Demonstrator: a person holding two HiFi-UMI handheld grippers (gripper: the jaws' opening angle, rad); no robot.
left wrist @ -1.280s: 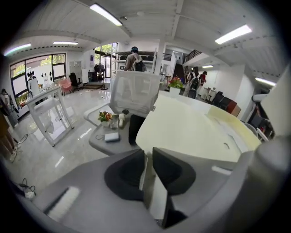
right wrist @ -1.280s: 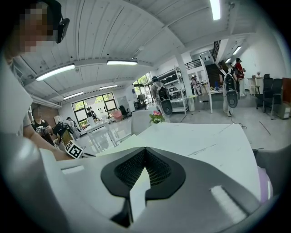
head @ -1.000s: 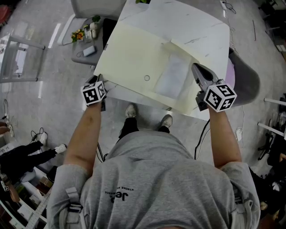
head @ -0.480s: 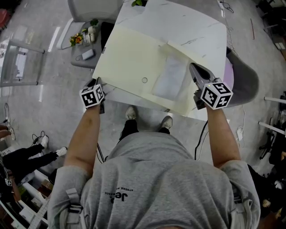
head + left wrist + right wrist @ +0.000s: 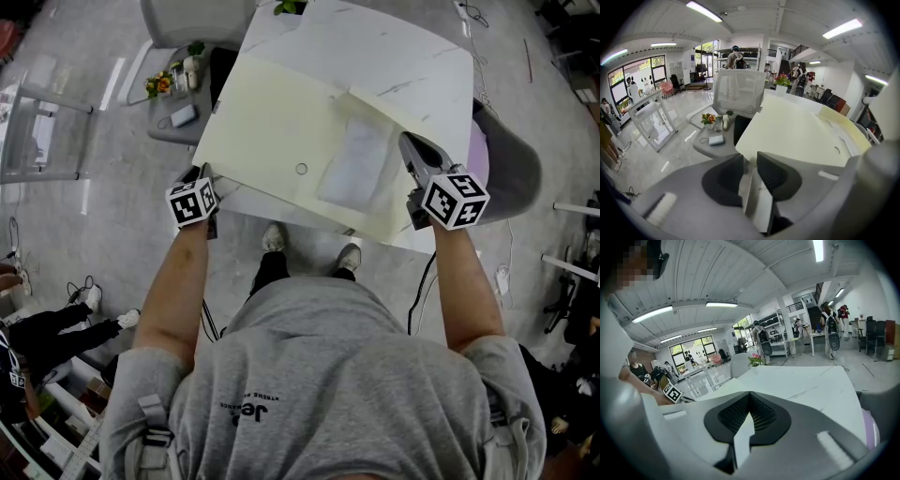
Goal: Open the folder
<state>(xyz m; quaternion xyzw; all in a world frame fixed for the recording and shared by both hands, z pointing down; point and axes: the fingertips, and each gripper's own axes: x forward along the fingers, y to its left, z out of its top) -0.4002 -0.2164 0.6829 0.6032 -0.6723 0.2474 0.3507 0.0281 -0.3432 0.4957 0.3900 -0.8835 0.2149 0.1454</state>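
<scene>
A pale yellow folder lies spread out on the white marble table, with a clear inner pocket showing near its right half. My left gripper is at the folder's near left corner. In the left gripper view its jaws stand nearly closed on the thin folder edge, with the sheet stretching away. My right gripper is shut on the folder's right flap, whose pale edge sits pinched between the pads.
A grey office chair and a low round side table with flowers stand at the far left. A chair with a purple cushion is at the table's right. A potted plant is at the far edge. The person's feet are below the near edge.
</scene>
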